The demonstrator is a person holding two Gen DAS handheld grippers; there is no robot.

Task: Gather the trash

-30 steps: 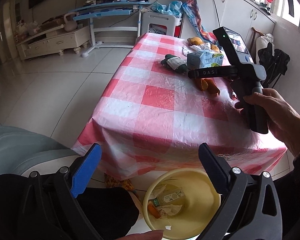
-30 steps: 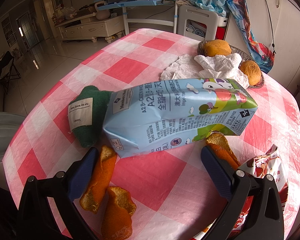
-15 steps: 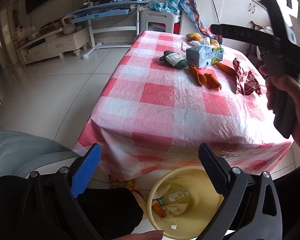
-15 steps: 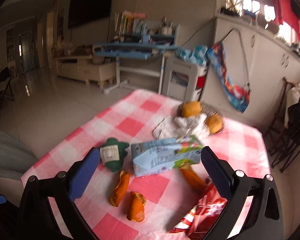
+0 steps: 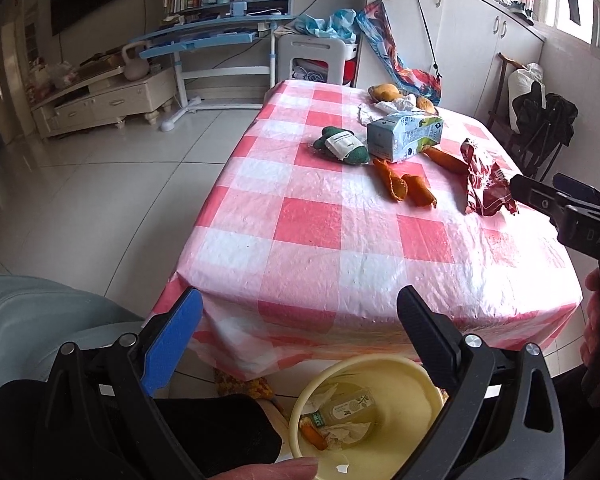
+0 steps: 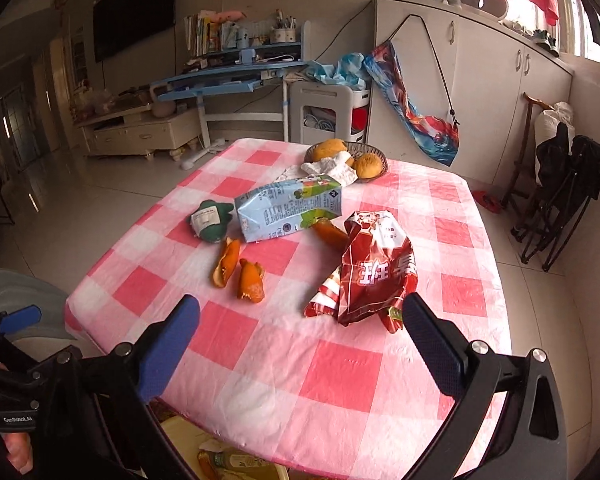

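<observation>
On the pink-checked table point(image 6: 340, 380) lie a blue milk carton point(image 6: 290, 208), several orange peels point(image 6: 240, 268), a red snack bag point(image 6: 376, 268), a green cloth item point(image 6: 210, 222) and crumpled tissue point(image 6: 332, 166). The carton point(image 5: 404, 138), peels point(image 5: 404, 188) and bag point(image 5: 486, 184) also show in the left wrist view. A yellow bin point(image 5: 396, 404) on the floor holds a bottle and scraps. My left gripper point(image 5: 300, 328) is open and empty above the bin. My right gripper point(image 6: 300, 344) is open and empty over the table's near edge, also in the left view point(image 5: 540, 196).
A wicker basket with buns point(image 6: 364, 160) stands at the table's far side. A grey chair point(image 5: 32, 312) is at the left, a blue desk point(image 6: 228, 76) and white cabinets point(image 6: 480, 80) behind. A folded black stroller point(image 6: 560, 200) stands at the right.
My right gripper has pulled back from the milk carton toward the table's near edge, still open and empty. My left gripper has stayed above the bin.
</observation>
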